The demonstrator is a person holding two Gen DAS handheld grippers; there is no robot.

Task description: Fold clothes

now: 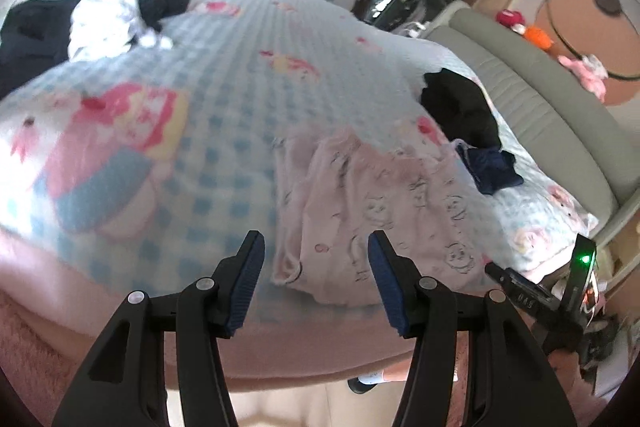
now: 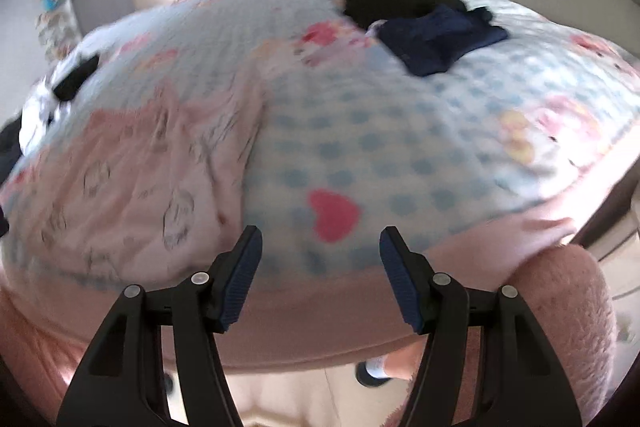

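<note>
Both grippers are empty right now. The left gripper (image 1: 316, 251) has its jaws spread wide with nothing between them, hovering over the near edge of the pink printed garment (image 1: 360, 203). The right gripper (image 2: 320, 247) is just as wide open, over bare checked bedspread (image 2: 400, 131) to the right of that garment.

The garment lies near the front edge of the bed, partly bunched, with little cartoon faces on it. Its long axis seems to run from the near edge toward the far side, leaning a bit right, though the blur makes it hard to tell which end is the neckline.

My guess is we're between folds, or about to start one: both tools need to drop onto the near hem or corners and pinch before lifting.

Further out there's a black garment (image 1: 460, 107) and a navy piece (image 1: 492, 167) at the far right, looking already folded, and a white-and-dark pile (image 1: 112, 23) at the far left waiting.
</note>
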